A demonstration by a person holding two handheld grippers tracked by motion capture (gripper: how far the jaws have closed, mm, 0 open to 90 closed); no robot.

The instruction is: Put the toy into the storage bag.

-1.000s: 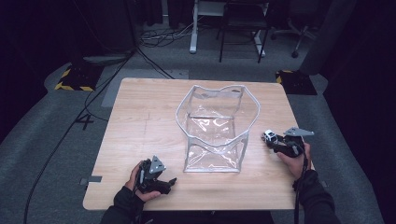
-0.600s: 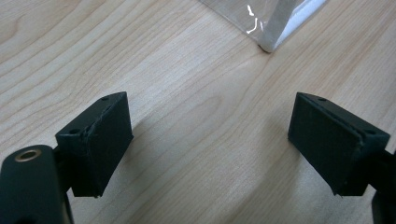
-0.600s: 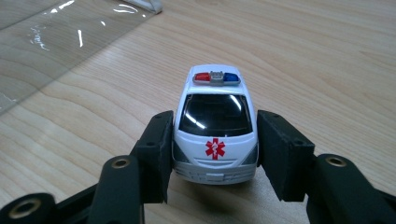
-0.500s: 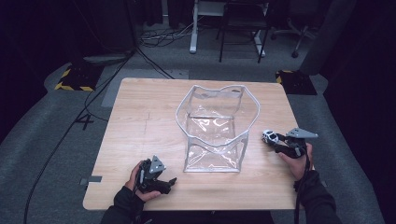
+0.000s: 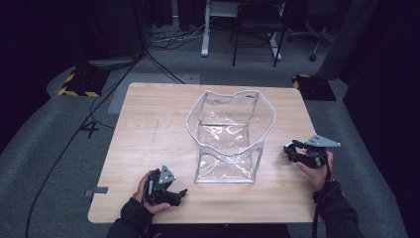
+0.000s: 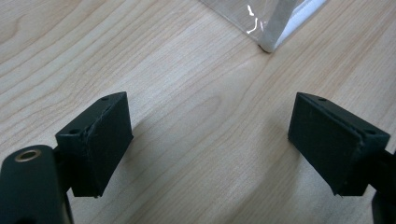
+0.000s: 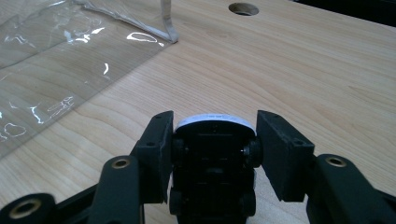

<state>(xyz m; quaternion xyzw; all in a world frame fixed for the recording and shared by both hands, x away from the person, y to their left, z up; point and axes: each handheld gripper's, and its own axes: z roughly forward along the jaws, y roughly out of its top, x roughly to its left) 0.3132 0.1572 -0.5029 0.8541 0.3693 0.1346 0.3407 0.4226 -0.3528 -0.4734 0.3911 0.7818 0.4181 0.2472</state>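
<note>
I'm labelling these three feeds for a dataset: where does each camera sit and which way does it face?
High view: above the person's table edge, facing forward and down; both forearms, left gripper, right gripper.
Left gripper view: looks along open jaws at the table.
Right gripper view: jaws clamp a toy car.
All share the clear bag.

Layout of tabletop point(image 5: 148, 124), bag and two tools

An open-topped bag point(image 5: 230, 136) stands upright near the middle of the tabletop. The left tool point(image 5: 166, 188) lies at the near edge, left of the bag and just short of its near left corner point(image 6: 267, 46), with bare tabletop between its jaws. The right tool point(image 5: 297, 151) sits right of the bag, apart from it, with a small wheeled toy car point(image 7: 212, 158) held between its jaws, wheels uppermost. Beyond the tabletop, chairs and cables stand on the floor.
</note>
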